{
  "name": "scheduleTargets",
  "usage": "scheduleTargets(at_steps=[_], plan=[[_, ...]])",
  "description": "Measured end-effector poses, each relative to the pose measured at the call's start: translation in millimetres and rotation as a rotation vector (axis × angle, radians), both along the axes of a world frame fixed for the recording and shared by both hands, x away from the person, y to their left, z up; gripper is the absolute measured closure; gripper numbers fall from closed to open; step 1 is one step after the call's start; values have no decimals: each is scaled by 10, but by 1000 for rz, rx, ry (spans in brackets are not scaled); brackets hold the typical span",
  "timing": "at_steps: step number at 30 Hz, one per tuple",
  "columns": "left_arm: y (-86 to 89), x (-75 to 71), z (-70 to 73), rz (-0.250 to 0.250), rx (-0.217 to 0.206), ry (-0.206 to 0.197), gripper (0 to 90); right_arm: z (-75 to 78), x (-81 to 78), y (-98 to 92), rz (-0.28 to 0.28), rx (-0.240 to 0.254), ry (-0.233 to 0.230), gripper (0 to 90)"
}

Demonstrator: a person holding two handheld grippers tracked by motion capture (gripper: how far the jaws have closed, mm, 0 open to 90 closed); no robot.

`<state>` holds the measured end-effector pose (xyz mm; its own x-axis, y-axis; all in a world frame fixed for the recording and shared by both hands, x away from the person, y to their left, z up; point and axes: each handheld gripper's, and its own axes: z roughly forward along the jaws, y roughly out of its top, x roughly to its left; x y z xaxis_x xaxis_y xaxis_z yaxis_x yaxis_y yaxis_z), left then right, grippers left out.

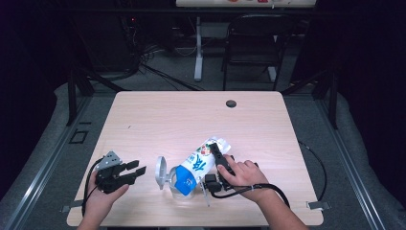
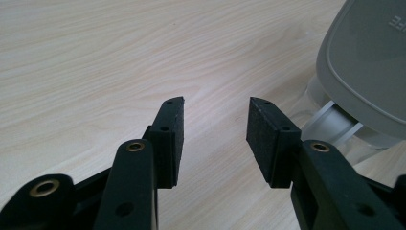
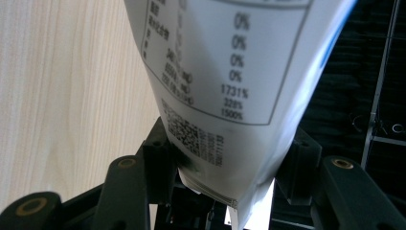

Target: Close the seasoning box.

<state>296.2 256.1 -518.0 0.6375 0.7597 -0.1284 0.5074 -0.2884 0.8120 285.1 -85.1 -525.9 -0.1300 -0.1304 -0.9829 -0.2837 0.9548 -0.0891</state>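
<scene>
A white and blue pouch (image 1: 198,163) with printed label leans steeply, its blue end down at the mouth of a clear container (image 1: 178,189) whose grey hinged lid (image 1: 160,171) stands open. My right gripper (image 1: 216,152) is shut on the pouch's upper white part. In the right gripper view the pouch (image 3: 230,57) fills the gap and both jaws of the right gripper (image 3: 230,136) press its sides. My left gripper (image 1: 139,168) rests open on the table to the left of the container. In the left gripper view its jaws (image 2: 215,120) hold nothing, with the grey lid (image 2: 368,62) at the upper right.
The wooden table (image 1: 191,120) has a dark cable hole (image 1: 231,103) near its far edge. A black chair (image 1: 253,43) and a desk leg stand behind the table. A cable (image 1: 316,163) trails off the right gripper over the table's right edge.
</scene>
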Motion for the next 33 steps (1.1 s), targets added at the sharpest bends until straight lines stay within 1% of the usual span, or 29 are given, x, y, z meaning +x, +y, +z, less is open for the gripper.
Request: scheduleTargets(at_steps=[3, 4, 8, 10, 11, 14, 15, 16, 17, 19, 20, 24, 25, 26, 33], plan=[[0, 0, 0, 0, 0, 1, 579, 1, -1, 2, 0, -5, -2, 492], [0, 0, 0, 0, 0, 0, 578, -11, 9, -1, 13, 5, -2, 492], [1, 0, -1, -1, 0, 1, 578, -7, 6, 1, 13, -2, -5, 494], [-1, 0, -2, -2, 1, 2, 578, -7, 4, 2, 14, -9, -10, 495], [-4, 0, -3, -2, 0, 1, 578, 1, -3, 5, 7, -21, -13, 495], [-3, 0, -2, -2, 0, 2, 578, -5, 0, 3, 16, -20, -18, 497], [-1, 0, -2, -1, 0, 2, 578, -6, 5, 1, 23, -13, -11, 497], [0, 0, -2, -1, 0, 3, 579, -6, 6, 0, 26, -15, -13, 497], [1, 1, -2, -1, 1, 3, 578, 9, -9, 6, 9, -35, -20, 497], [7, 1, 5, -5, 6, 10, 578, 9, -11, 5, 10, -37, -22, 498], [2, 1, -2, 0, -1, 2, 578, 9, -11, 5, 10, -37, -22, 498], [1, 1, -3, -1, 0, 3, 578, 7, -9, 6, 13, -39, -22, 499], [8, 1, 4, -5, 7, 11, 578, 5, -10, 8, 15, -44, -23, 500], [9, 2, 3, -3, 7, 9, 578, 6, -10, 7, 14, -46, -24, 501], [14, 3, 1, -1, -1, 7, 578, -1, -4, 6, 30, -46, -33, 502]])
